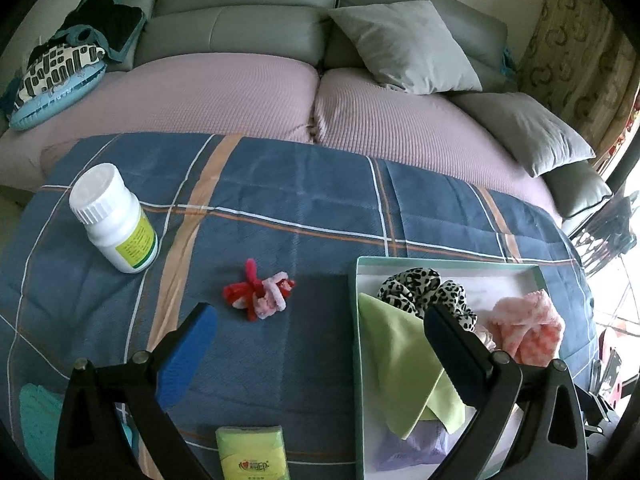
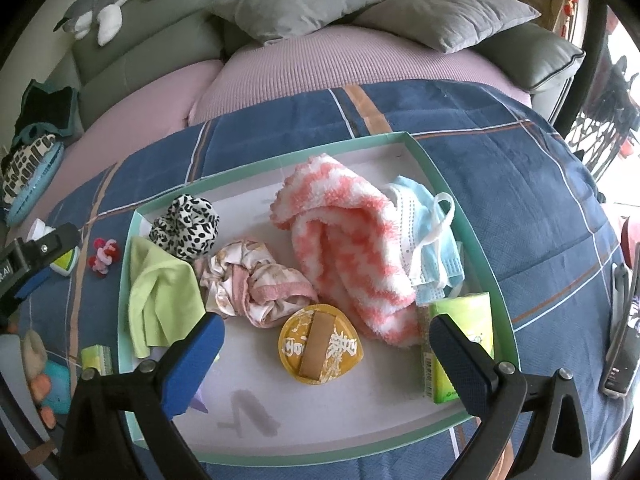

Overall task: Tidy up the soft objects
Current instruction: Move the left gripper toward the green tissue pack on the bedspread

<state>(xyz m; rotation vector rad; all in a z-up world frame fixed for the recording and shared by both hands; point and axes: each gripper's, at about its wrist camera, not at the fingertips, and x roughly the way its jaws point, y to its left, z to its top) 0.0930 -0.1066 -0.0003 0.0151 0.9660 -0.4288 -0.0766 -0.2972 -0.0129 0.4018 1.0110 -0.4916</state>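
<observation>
A red and pink pipe-cleaner knot [image 1: 260, 294] lies on the blue plaid cloth, just ahead of my open, empty left gripper [image 1: 320, 324]; it also shows in the right wrist view [image 2: 103, 257]. The mint-rimmed tray [image 2: 280, 158] holds a leopard scrunchie [image 2: 186, 226], green cloth [image 2: 160, 300], floral scrunchie [image 2: 256, 284], pink-white fluffy towel [image 2: 352, 248], blue face mask [image 2: 428, 240], yellow puff case [image 2: 320, 346] and green tissue pack [image 2: 460, 340]. My right gripper [image 2: 326, 338] is open and empty over the tray's near half.
A white pill bottle [image 1: 114, 218] stands at the cloth's left. A green tissue pack [image 1: 254, 454] lies at the near edge. A teal cloth [image 1: 36, 424] is at bottom left. A sofa with grey pillows [image 1: 404, 46] lies behind. A phone [image 2: 618, 356] lies to the right.
</observation>
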